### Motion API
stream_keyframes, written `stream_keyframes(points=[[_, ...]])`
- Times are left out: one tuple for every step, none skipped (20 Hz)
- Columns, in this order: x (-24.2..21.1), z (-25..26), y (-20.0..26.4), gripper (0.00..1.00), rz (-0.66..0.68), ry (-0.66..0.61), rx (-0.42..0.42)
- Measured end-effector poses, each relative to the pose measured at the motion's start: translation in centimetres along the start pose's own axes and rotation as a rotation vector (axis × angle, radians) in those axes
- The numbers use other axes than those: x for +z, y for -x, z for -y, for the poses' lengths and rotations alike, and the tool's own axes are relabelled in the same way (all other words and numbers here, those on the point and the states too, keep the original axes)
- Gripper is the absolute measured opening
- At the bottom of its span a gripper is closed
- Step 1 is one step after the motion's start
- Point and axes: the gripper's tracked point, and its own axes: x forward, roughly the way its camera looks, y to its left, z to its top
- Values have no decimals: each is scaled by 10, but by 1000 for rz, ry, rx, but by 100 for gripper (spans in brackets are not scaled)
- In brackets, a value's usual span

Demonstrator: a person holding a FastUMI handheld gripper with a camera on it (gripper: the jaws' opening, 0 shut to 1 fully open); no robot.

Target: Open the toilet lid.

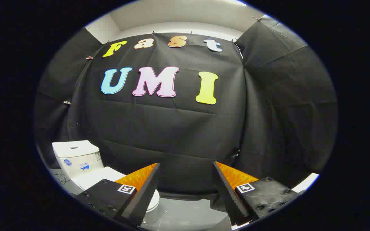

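Note:
A white toilet stands low to the left of my fingers, against the black cloth wall. Its tank (75, 157) rises at the back, and the lid (100, 178) lies flat and closed in front of it. My left finger hides much of the lid and bowl; a bit of the bowl's front (153, 199) peeks out beside it. My gripper (186, 166) is open, held well above and to the right of the toilet, with only the cloth wall between its fingers.
Black cloth walls close the booth ahead and on both sides. A pale grey floor (188, 215) runs below the fingers. A thin cable (61, 178) lies on the floor left of the tank. A white edge (307, 181) shows at the far right.

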Motion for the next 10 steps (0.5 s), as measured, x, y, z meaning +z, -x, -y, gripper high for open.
stream_keyframes(points=[[-1, 0, 1, 98, -1, 0, 2], [-1, -1, 1, 98, -3, 1, 4], [-1, -1, 0, 98, -3, 3, 3], [-1, 0, 0, 98, -1, 5, 1], [0, 0, 0, 98, 0, 5, 2], [0, 0, 0, 98, 0, 4, 2], [-1, 1, 0, 98, -1, 4, 0], [-1, 1, 0, 98, -2, 4, 0], [-2, 1, -1, 98, -4, 3, 1], [-2, 1, -1, 98, -5, 2, 0]])
